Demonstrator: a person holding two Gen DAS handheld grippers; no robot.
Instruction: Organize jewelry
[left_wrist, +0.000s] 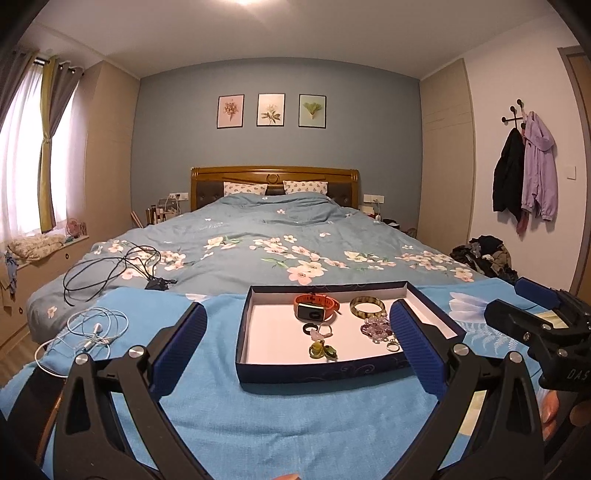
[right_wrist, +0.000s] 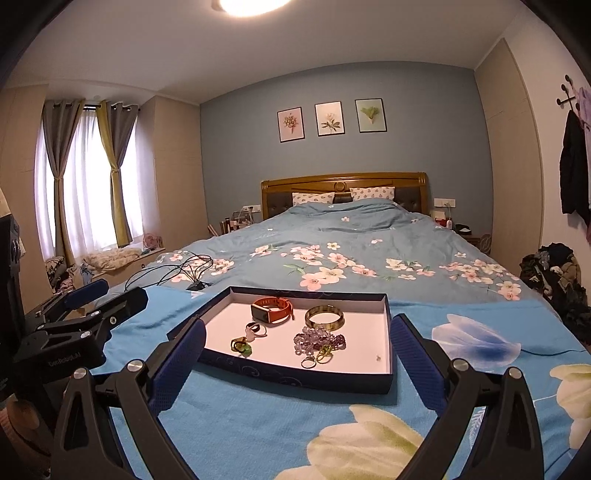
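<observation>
A dark blue tray (left_wrist: 258, 306) (right_wrist: 388, 332) with a white floor lies on the blue cloth at the foot of the bed. Inside it are an orange-strapped watch (left_wrist: 316, 308) (right_wrist: 271, 309), a yellow-green bangle (left_wrist: 367, 307) (right_wrist: 324, 317), a purple bead bracelet (left_wrist: 375, 328) (right_wrist: 319, 341), rings (left_wrist: 309, 328) (right_wrist: 255, 328) and green pendants (left_wrist: 322, 350) (right_wrist: 242, 346). My left gripper (left_wrist: 297, 350) is open just in front of the tray, nothing between its blue pads (left_wrist: 179, 350). My right gripper (right_wrist: 295, 363) is open too, empty, facing the tray.
White earphones (left_wrist: 92, 332) lie on the cloth at left, black cables (left_wrist: 110, 269) (right_wrist: 177, 269) on the floral duvet beyond. The right gripper's body (left_wrist: 546, 332) shows at the left view's right edge; the left gripper's body (right_wrist: 74, 325) at the right view's left edge. Clothes (left_wrist: 484, 254) pile by the wall.
</observation>
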